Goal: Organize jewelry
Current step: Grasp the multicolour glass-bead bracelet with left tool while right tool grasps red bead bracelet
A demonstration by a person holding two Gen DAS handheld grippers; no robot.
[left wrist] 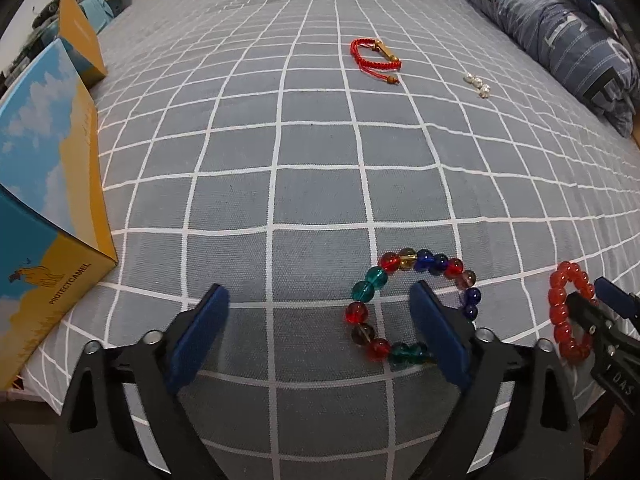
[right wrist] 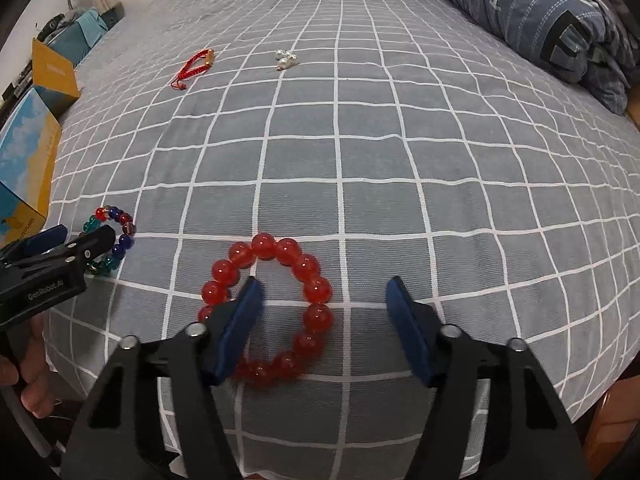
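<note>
Black arms with blue pads are filling the bottom of both views. Both hand-held grippers are hovering low over the near edge of a bed (left wrist: pixel 304 152) covered in grey cloth with a white grid.

On the left hand-held gripper (left wrist: pixel 320 312) the pads are standing wide apart, released, holding nothing. Its right pad is sitting in front of the colored bead bracelet (left wrist: pixel 400 268), which is lying on the cloth and curving around that pad; whether they are touching I cannot tell. From the right wrist view this gripper (right wrist: pixel 60 240) is blocking part of the same bracelet (right wrist: pixel 120 236).

On the right hand-held gripper (right wrist: pixel 324 312) the pads are also spread wide, released. Its left pad is overlapping the left side of the red bead bracelet (right wrist: pixel 280 292), hiding some of its beads, while the right pad is standing clear over bare cloth. In the left wrist view this gripper (left wrist: pixel 596 296) is covering part of the red bead ring (left wrist: pixel 560 312).

Farther up the bed, a red cord bracelet (left wrist: pixel 374 56) with a gold bar is lying well apart from both grippers, and a small cluster of pearl pieces (left wrist: pixel 478 85) is lying to its right.

2 boxes are standing along the left edge: a blue and yellow box (left wrist: pixel 44 200) printed with a camel, and behind it a yellow box (left wrist: pixel 78 40). Their contents are not visible. A folded blue quilt (left wrist: pixel 560 28) is lying along the right side.
</note>
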